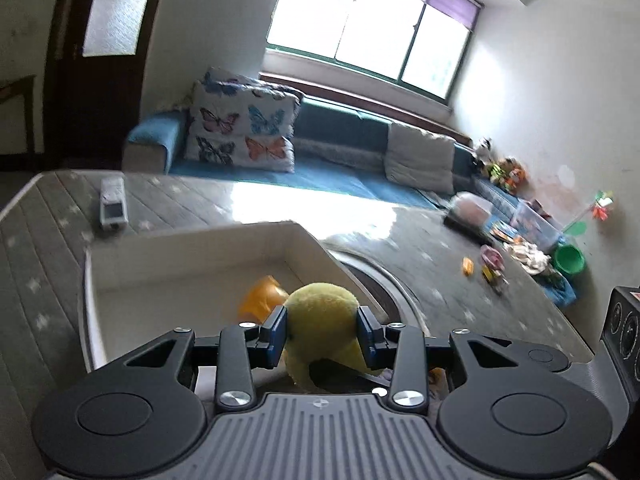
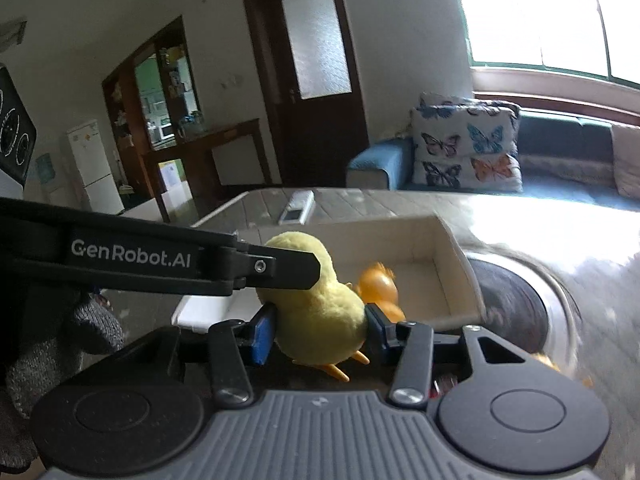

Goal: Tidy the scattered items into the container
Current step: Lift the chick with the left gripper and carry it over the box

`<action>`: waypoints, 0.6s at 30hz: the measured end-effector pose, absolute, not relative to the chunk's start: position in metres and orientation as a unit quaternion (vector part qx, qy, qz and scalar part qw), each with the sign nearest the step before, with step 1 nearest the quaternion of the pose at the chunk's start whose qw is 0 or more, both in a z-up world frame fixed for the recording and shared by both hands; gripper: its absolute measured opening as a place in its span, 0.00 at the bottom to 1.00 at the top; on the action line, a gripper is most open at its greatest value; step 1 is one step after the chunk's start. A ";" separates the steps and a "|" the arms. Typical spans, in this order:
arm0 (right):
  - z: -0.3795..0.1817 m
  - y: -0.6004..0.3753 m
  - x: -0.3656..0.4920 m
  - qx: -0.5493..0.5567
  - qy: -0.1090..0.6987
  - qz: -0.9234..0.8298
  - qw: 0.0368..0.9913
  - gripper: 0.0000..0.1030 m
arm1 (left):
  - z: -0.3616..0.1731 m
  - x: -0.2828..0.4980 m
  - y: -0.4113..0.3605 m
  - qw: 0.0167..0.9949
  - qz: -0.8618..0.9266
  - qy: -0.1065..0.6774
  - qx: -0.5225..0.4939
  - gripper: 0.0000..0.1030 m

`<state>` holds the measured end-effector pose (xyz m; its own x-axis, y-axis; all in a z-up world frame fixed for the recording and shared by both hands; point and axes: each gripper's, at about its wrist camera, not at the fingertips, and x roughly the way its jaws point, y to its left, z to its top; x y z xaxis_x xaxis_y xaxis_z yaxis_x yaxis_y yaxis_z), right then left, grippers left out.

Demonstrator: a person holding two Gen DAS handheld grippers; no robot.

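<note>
A yellow plush chick [image 1: 322,320] is clamped between the blue pads of my left gripper [image 1: 323,334], just above the near rim of a white open box [image 1: 192,248]. In the right wrist view my right gripper [image 2: 318,330] is shut on the body of the same yellow plush chick [image 2: 320,320], while the left gripper's black finger [image 2: 280,266] reaches in from the left and presses the chick's head. An orange toy [image 1: 262,298] lies inside the box; it also shows behind the chick in the right wrist view [image 2: 380,284]. The white box [image 2: 452,276] stands on the table.
A grey quilted table [image 1: 48,240] carries a remote control [image 1: 113,204] at the far left and small toys [image 1: 492,268] at the right. A blue sofa with butterfly cushions [image 1: 240,128] stands behind. A round dark tray [image 2: 516,304] lies right of the box.
</note>
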<state>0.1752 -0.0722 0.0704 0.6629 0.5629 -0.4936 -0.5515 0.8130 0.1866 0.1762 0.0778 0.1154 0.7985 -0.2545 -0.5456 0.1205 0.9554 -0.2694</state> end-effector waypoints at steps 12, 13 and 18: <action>0.045 -0.022 0.247 0.026 0.325 0.315 0.892 0.45 | 0.086 0.244 0.128 0.927 -0.062 0.343 -0.137 0.39; 0.040 -0.020 0.250 0.028 0.332 0.314 0.889 0.45 | 0.081 0.247 0.130 0.925 -0.060 0.348 -0.140 0.39; 0.021 -0.011 0.258 0.024 0.360 0.307 0.881 0.45 | 0.061 0.261 0.138 0.915 -0.058 0.370 -0.149 0.38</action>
